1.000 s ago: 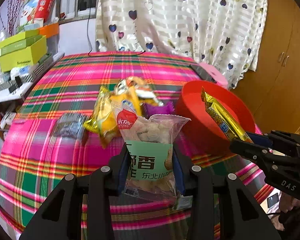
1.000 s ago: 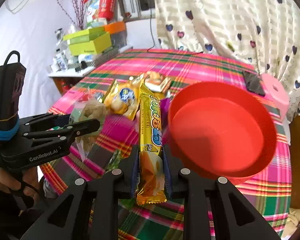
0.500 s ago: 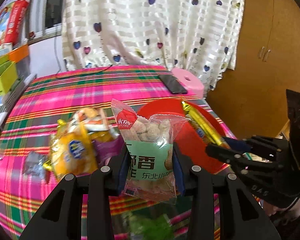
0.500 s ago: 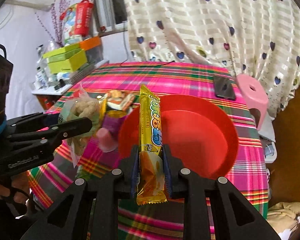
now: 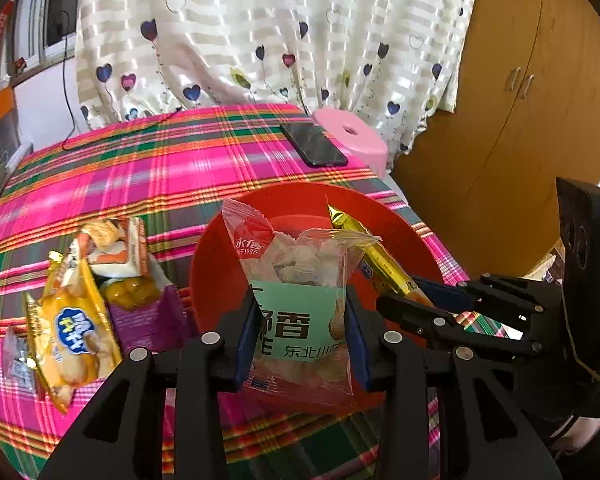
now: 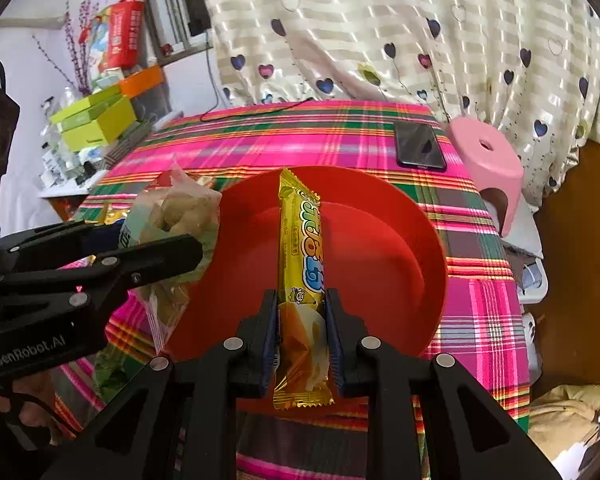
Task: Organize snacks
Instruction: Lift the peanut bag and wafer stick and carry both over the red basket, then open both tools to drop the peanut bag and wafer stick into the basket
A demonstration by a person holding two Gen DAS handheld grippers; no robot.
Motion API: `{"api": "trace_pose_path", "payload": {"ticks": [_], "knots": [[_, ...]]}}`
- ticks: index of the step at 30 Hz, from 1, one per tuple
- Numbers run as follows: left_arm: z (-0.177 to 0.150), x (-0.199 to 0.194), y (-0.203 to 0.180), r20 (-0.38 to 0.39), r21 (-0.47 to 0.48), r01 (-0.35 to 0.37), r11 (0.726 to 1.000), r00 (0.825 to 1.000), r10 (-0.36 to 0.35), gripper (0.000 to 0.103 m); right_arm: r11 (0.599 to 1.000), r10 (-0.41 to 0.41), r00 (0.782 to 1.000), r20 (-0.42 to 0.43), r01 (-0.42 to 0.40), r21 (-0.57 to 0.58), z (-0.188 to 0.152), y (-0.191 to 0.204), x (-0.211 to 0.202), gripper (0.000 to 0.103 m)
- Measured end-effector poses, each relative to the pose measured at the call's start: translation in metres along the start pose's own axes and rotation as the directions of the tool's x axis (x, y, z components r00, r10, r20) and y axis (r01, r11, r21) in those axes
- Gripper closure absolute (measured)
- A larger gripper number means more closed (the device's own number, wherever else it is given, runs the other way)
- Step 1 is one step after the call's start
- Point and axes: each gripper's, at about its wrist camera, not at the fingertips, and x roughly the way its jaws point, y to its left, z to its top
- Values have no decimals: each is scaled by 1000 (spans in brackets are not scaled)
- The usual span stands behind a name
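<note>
Red bowl (image 6: 400, 240), gold bar (image 6: 302, 248), clear bag (image 5: 300, 280) with green label, pink-green plaid cloth (image 5: 140, 168), pink stool (image 6: 488, 160), heart-dotted cream curtain (image 5: 260, 32).

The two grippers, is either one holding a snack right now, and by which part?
Both are. The left gripper clamps the clear snack bag across its lower green label; the right gripper pinches the yellow bar near its bottom end.

A cream curtain (image 6: 400, 32) dotted with hearts hangs across the back, daylight glowing through it. Left of it there's a window (image 6: 176, 8) above a cluttered side shelf (image 6: 72, 184). On the right stands a wooden cabinet (image 5: 512, 120). A pink stool (image 6: 486, 160) sits just beside the plaid-covered table (image 6: 300, 132), off its far right corner.
</note>
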Motion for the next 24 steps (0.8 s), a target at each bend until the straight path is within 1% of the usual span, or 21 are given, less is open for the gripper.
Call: {"api": "trace_pose_path", "payload": {"ticks": [7,11,12,16,19,20,24], "knots": [[4,14,-9,-26,21,15,1000,1000,-15,62,999,-14,999,-32,15,33,0,-15,12,82],[4,24,-12,-62,20,50,999,997,-49,62,998,-18,999,-36,20,59,-3,-21,12,82],[4,26,-12,-69,17,57,998,996,-56,62,998,-16,999,-37,19,62,-3,-22,11,81],[2,30,-12,-92,1,85,996,992,-85,61,997,-16,999,-43,19,71,-5,-24,9,74],[0,28,-11,-96,-12,98,995,991,-99,58,997,-17,999,-47,21,72,-7,-23,6,72],[-1,26,-11,-89,-14,100,995,991,-101,56,997,-18,999,-46,21,71,-7,-22,5,72],[-2,15,-9,-60,-10,110,994,992,-110,54,997,-24,999,-37,27,72,-9,-21,-2,70]]}}
